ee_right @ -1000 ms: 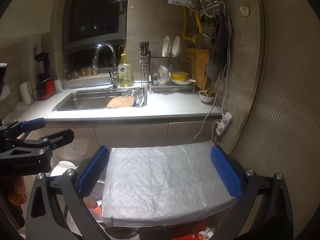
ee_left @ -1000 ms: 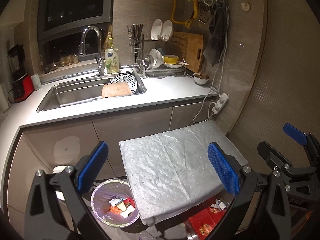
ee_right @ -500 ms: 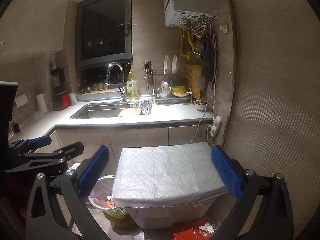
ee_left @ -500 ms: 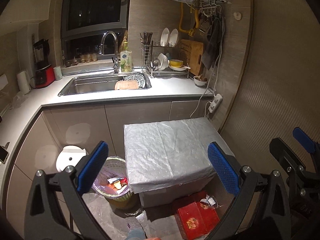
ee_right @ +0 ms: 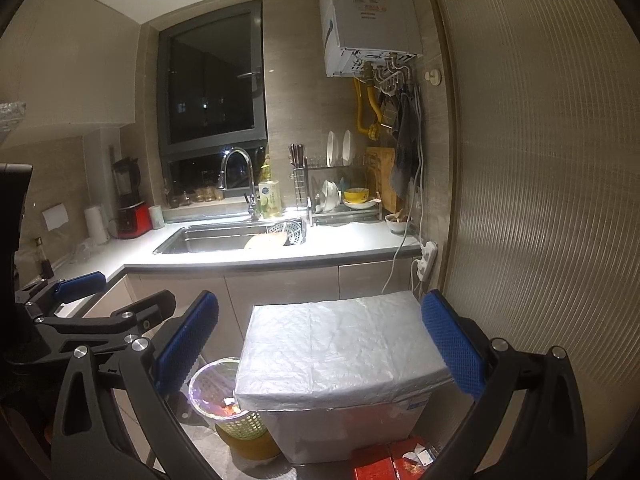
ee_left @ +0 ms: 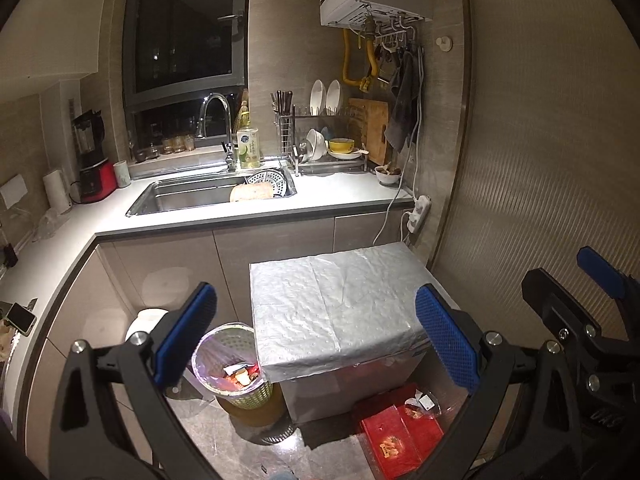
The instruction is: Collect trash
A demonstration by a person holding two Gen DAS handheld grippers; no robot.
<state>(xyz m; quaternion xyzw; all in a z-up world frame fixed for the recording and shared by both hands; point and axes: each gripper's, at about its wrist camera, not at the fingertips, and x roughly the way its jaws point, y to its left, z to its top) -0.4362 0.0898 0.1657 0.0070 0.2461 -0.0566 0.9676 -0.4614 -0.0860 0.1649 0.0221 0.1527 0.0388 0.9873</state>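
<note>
— While both tools hang this high above the floor, what is the trash situation?

— The trash bin (ee_left: 230, 368), a pale green basket lined with a clear bag, stands on the floor just beside the foil-covered box (ee_left: 336, 312), on its left. Scraps and wrappers already lie inside it. More litter, a crumpled wrapper (ee_left: 420, 400), sits on the red box (ee_left: 400, 436) at the foot of the covered box.

— And the grippers?

— The left gripper (ee_left: 316, 336) has its blue pads wide apart with nothing between them. The right gripper (ee_right: 320, 344) is likewise spread and empty. Each shows at the edge of the other's view, side by side and well apart from anything on the floor.

— What could go wrong from here?

— Several things, I judge. The wrapper is small and light, so a wide, fast closing could push it off the red box instead of pinching it. It also lies close under the overhanging foil sheet, so a steep descent could catch the foil's edge and drag the sheet askew. The bin sits tight against the covered box, and a release made too far right would drop the piece onto the foil, not into the bag. The bag's rim looks loose, so a finger brushing it could pull the liner inward. The power strip (ee_left: 416, 212) dangling by its cord near the wall is another snag if the right tool swings wide.
</note>
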